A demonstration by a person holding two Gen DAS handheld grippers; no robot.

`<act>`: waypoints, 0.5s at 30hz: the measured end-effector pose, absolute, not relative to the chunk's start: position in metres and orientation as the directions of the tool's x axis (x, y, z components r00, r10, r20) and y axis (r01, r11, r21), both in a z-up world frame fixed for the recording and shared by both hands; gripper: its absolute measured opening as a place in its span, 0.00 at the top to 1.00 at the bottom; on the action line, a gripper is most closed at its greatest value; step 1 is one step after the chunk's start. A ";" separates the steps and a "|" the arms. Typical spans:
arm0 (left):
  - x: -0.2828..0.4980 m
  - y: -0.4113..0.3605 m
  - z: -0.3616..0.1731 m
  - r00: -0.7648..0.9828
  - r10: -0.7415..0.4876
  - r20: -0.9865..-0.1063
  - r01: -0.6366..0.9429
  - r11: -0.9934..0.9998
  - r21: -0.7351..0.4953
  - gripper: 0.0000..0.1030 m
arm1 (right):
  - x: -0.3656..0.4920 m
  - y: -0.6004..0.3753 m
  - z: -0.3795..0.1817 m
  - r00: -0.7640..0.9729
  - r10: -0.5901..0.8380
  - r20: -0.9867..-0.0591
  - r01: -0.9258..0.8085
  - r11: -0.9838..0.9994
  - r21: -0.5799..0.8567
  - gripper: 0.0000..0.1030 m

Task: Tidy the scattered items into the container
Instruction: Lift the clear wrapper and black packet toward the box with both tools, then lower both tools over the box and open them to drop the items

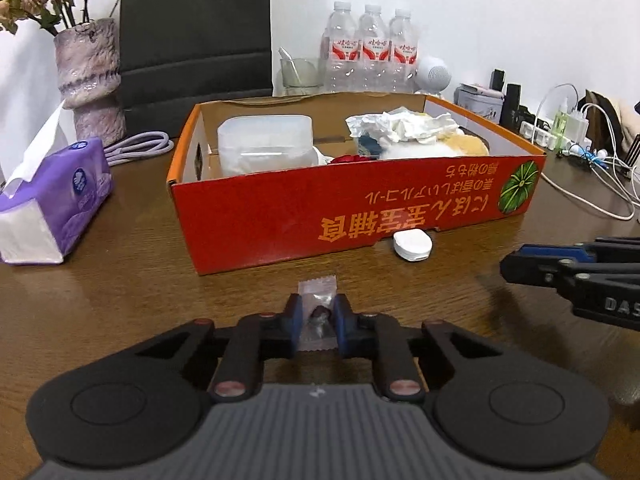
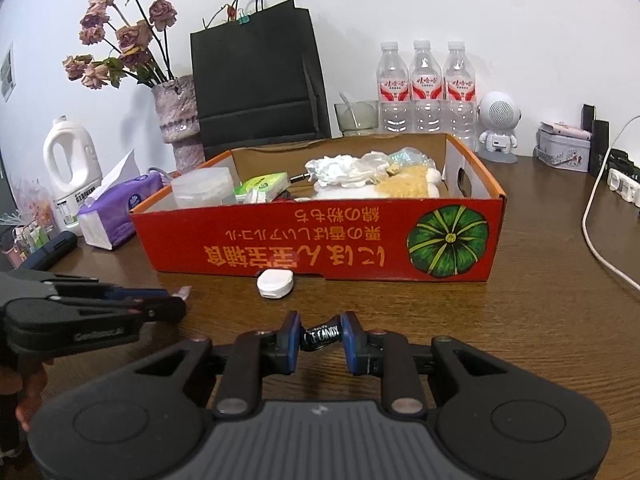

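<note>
Centrally, a red cardboard box (image 1: 352,204) with a pumpkin print stands on the brown wooden surface (image 1: 120,288); it already holds a translucent plastic tub (image 1: 264,144), crumpled white paper (image 1: 400,124) and a yellow plush toy (image 2: 412,182). Left gripper (image 1: 317,322): closed on a small clear sachet (image 1: 318,312) with a dark piece inside, the blue pads pressing its two sides just above the surface, in front of the box. Right gripper (image 2: 320,338): closed on a small black candy wrapper (image 2: 320,336) with white lettering, held between its blue pads, also on the near side of the box. A small white oval case (image 2: 275,282) lies on the surface, touching or just beside the box's front wall, between the two grippers. A purple tissue pack (image 1: 60,204) sits to the left of the box; three water bottles (image 2: 426,88), a black paper bag (image 2: 256,76) and a vase of dried roses (image 2: 176,108) stand behind it against the wall.
</note>
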State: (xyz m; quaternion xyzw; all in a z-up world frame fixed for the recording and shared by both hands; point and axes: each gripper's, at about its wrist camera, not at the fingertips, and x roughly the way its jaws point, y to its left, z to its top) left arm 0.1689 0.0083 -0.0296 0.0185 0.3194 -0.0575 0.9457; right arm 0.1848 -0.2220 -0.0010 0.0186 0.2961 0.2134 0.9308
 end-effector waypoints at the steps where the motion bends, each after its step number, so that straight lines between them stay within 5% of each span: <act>1: 0.165 0.008 -0.029 0.797 -0.089 -0.597 0.117 0.993 0.007 0.87 | 0.184 -0.221 -0.002 0.732 0.410 -0.544 -0.388 0.907 0.161 0.80; 15: 0.135 0.006 0.024 0.879 -0.156 -0.451 0.166 0.986 -0.018 0.87 | 0.177 -0.211 0.035 0.779 0.423 -0.462 -0.425 0.899 0.106 0.80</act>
